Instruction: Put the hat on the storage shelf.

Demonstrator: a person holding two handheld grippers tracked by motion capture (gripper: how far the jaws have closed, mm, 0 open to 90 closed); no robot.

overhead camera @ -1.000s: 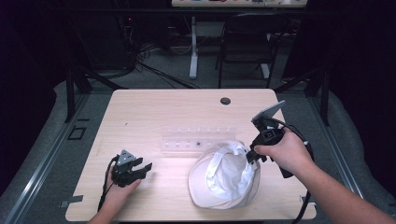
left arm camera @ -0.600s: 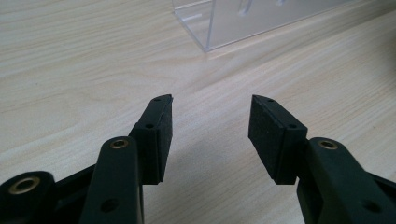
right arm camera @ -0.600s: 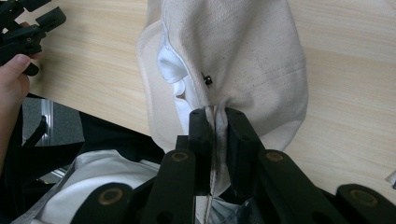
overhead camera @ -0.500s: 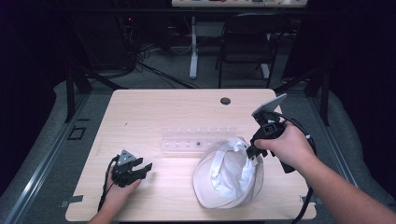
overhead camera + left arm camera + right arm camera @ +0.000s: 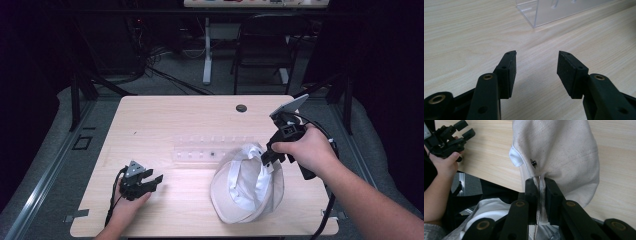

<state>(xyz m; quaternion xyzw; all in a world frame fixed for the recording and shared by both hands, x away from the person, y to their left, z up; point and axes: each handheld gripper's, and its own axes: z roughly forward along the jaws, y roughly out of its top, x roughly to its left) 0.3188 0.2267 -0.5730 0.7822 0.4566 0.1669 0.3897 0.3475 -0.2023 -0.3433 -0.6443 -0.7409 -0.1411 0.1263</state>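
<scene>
Nearest the person, at the front left of the pale wooden surface (image 5: 165, 120), the left hand (image 5: 125, 207) rested on the wood holding the left gripper (image 5: 150, 180), its jaws standing apart with nothing between them; in the left gripper view only bare wood grain showed between the two black pads (image 5: 565, 72). To the right, a cream-white cap (image 5: 247, 185) lay partly on the surface near the front edge, inside facing up. The right gripper (image 5: 267, 157), held in the right hand (image 5: 305, 150), had its jaws clamped tight on a pinch of the cap's fabric at its right rim, which looked lifted, though the high view was too dim to be sure. Just behind the cap lay a clear plastic rack (image 5: 210, 150). Farther back, a small dark round grommet (image 5: 241, 108) sat near the far edge.
</scene>
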